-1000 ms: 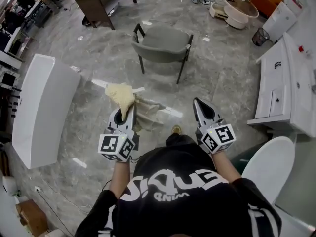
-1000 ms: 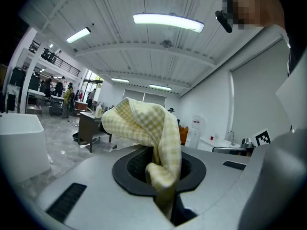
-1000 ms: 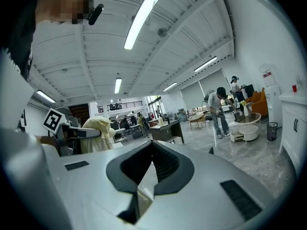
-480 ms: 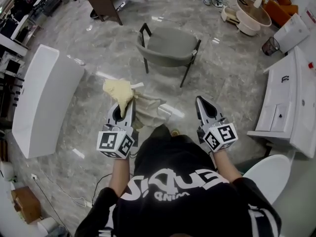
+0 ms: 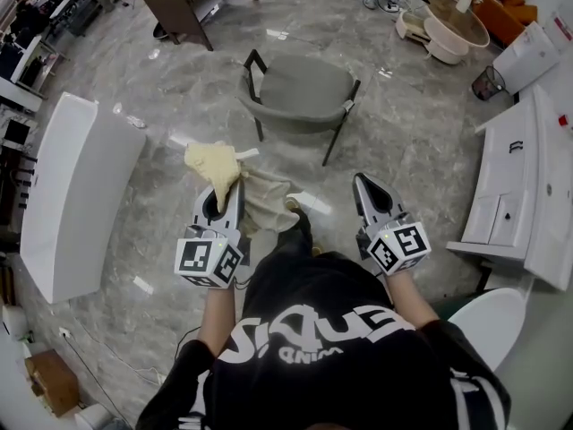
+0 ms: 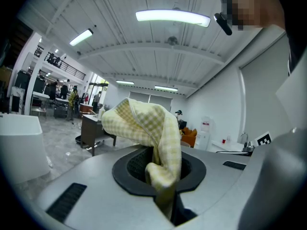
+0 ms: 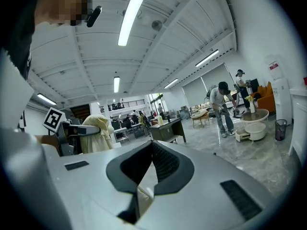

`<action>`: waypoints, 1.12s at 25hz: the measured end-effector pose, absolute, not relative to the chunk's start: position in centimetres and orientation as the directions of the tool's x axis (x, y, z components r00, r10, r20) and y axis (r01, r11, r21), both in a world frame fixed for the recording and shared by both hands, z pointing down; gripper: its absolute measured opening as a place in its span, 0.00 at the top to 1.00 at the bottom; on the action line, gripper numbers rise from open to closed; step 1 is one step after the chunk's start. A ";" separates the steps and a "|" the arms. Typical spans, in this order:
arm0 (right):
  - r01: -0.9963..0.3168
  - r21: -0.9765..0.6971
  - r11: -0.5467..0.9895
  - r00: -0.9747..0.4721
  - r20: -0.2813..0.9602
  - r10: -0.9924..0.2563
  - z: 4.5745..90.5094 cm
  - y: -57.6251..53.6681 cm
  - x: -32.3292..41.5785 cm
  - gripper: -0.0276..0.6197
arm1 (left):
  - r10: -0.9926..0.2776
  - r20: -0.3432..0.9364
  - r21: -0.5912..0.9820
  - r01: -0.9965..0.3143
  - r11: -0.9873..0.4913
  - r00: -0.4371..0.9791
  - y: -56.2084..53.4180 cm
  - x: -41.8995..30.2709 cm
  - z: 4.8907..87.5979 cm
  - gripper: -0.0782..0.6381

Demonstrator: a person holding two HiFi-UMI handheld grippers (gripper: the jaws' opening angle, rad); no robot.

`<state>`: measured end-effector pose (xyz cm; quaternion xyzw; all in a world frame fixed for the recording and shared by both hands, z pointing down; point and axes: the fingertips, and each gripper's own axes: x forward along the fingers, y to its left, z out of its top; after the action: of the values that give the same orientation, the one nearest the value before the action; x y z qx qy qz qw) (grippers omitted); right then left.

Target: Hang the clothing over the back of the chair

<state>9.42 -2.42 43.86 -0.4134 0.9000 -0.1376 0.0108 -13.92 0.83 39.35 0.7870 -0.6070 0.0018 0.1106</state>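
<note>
A pale yellow checked piece of clothing is bunched at the tips of my left gripper, which is shut on it. A loose part of the cloth hangs down to the right, above the floor. In the left gripper view the clothing rises out of the jaws and folds over them. My right gripper is level with the left one, apart from the cloth, its jaws meeting at the tips. The grey chair with black legs stands ahead on the marble floor, its back rail towards me.
A white bathtub lies to the left and a white vanity cabinet stands to the right. A dark wooden desk, a round white tub and a wastebasket stand beyond the chair. A person stands far off.
I have walked towards the chair, which now sits slightly lower in the head view. Both grippers travelled along, the left still gripping the cloth. One of my legs has swung forward.
</note>
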 end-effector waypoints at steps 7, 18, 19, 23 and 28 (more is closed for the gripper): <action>-0.737 -0.264 0.622 -0.664 0.108 -0.740 44.3 -7.5 7.6 0.94 | -0.949 0.134 0.172 -0.950 -0.260 0.284 -4.6 -14.9 39.0 0.82; -0.757 -0.267 0.597 -0.640 0.114 -0.760 43.3 -15.4 5.0 0.94 | -0.929 0.155 0.171 -0.936 -0.309 0.335 -12.5 -17.1 38.8 0.82; -0.761 -0.267 0.592 -0.635 0.113 -0.765 43.2 -16.1 4.9 0.94 | -0.927 0.156 0.171 -0.934 -0.314 0.340 -13.1 -17.4 38.8 0.82; -0.775 -0.264 0.574 -0.615 0.110 -0.781 43.1 -18.3 4.5 0.94 | -0.917 0.160 0.169 -0.925 -0.340 0.366 -15.2 -17.9 38.8 0.82; -0.788 -0.262 0.558 -0.599 0.116 -0.792 43.5 -20.3 4.1 0.94 | -0.906 0.157 0.164 -0.915 -0.368 0.392 -17.4 -17.9 38.9 0.82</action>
<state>4.14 -20.31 43.47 -0.4476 0.8825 -0.1445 0.0074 -17.92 -17.42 38.92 0.8268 -0.5508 0.0203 0.1125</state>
